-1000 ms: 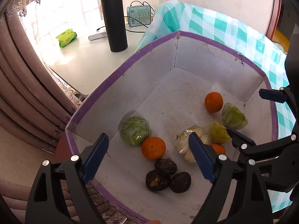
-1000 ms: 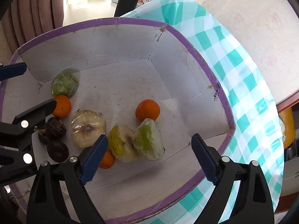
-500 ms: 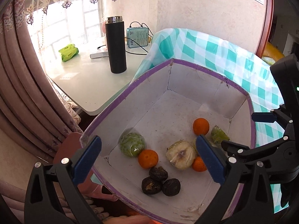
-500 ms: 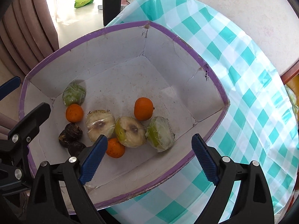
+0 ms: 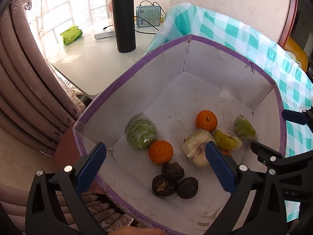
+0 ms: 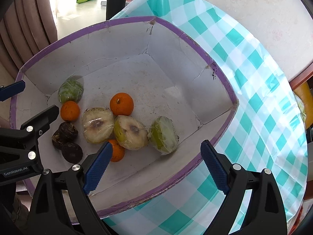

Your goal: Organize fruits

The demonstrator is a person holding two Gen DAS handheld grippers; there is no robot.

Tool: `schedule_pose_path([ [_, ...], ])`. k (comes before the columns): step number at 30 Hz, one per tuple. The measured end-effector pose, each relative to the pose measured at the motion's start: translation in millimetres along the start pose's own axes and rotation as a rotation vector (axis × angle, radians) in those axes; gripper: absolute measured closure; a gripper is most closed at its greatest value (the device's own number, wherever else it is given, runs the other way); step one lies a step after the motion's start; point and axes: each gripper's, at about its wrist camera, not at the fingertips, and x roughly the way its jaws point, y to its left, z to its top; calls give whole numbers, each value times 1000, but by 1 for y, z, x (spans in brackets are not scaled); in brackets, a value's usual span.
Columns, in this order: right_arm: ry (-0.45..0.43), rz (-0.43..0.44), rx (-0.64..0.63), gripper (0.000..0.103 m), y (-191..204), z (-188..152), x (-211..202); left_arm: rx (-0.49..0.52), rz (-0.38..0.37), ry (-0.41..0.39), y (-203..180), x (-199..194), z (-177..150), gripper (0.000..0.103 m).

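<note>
A white cardboard box with a purple rim (image 5: 117,82) (image 6: 68,35) holds the fruit. Inside lie a wrapped green fruit (image 5: 140,133) (image 6: 70,94), two oranges (image 5: 160,151) (image 5: 206,120), two wrapped cut halves (image 6: 97,125) (image 6: 131,132), a wrapped green piece (image 6: 163,135), a small orange (image 6: 117,152) and three dark fruits (image 5: 173,171). My left gripper (image 5: 155,145) hovers open above the near orange and holds nothing. My right gripper (image 6: 156,145) hangs open over the wrapped green piece, also holding nothing.
The box sits on a teal checked tablecloth (image 6: 254,78). Behind it a white table (image 5: 88,58) carries a black flask (image 5: 125,23), a teal tin (image 5: 148,16) and a green packet (image 5: 71,32). Brown curtains (image 5: 19,78) hang on the left.
My left gripper spread its jaws a little wider, pulled back from the box, then came in closer again. My right gripper rolled slightly. The fruit has stayed where it was.
</note>
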Motion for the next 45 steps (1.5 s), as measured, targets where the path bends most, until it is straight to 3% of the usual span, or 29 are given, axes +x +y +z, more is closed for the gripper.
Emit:
schedule_pose_path([
  [5,4,18,3,15,1,0,1,26,39,9,-8,6,-1,2],
  [45,10,52,15,15,-1,-1,6,39,17,21,-8,7,-5,2],
])
